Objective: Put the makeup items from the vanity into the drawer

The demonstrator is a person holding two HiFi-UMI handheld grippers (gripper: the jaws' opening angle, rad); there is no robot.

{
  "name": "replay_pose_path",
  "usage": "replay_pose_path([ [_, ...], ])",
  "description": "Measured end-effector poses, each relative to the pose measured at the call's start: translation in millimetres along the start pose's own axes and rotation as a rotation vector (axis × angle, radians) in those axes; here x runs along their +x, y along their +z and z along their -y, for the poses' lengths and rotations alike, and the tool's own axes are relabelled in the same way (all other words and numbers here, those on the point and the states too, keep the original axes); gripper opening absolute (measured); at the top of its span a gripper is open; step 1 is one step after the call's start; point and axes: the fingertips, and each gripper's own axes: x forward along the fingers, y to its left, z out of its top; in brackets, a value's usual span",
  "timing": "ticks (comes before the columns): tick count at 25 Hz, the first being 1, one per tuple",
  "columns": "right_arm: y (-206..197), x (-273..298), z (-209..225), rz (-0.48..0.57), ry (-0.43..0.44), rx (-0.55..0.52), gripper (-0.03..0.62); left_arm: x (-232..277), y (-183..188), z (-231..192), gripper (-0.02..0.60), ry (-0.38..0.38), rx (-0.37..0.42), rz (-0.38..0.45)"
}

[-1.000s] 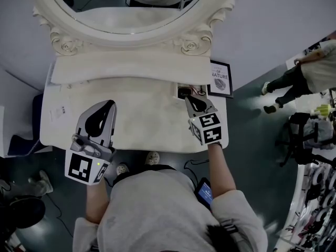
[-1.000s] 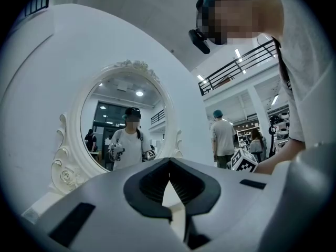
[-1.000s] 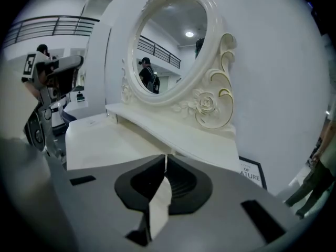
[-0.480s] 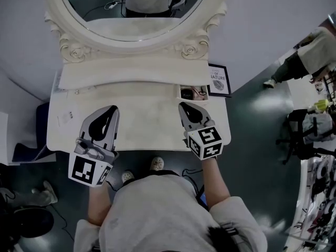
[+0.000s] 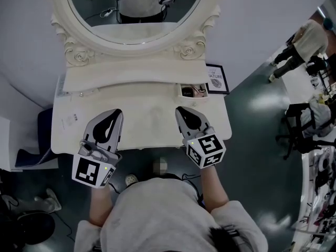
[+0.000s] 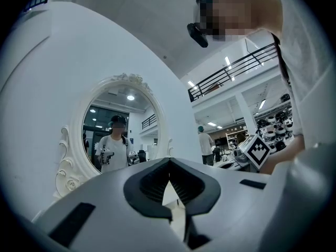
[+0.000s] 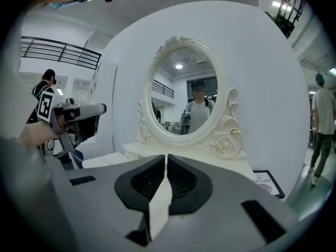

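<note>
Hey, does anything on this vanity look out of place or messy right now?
Nothing looks spilled or damaged. The one thing that stands out is the small drawer at the back right of the vanity: it stands open, with items inside that are too small to identify.

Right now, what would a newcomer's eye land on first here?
The ornate oval mirror dominates the back of the vanity. Over its front edge, the left hand-held gripper and right hand-held gripper sit side by side, jaws together, holding nothing. A framed sign stands back right.

left gripper (image 5: pixel 116 112) — over vanity (image 5: pixel 148 121) | right gripper (image 5: pixel 180 110) — over vanity | framed picture (image 5: pixel 216 79) back right
</note>
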Motion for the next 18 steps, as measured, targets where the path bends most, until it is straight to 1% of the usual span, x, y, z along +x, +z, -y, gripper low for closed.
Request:
replay_pose_path([
  [11, 30, -25, -39, 0.09, -0.026, -0.009, 0.028, -30, 13, -1, 0.015, -0.036, 0.01, 0.03],
  [18, 48, -37, -63, 0.143, -0.04, -0.026, 0.028, -50, 18, -6, 0.015, -0.042, 0.014, 0.032],
])
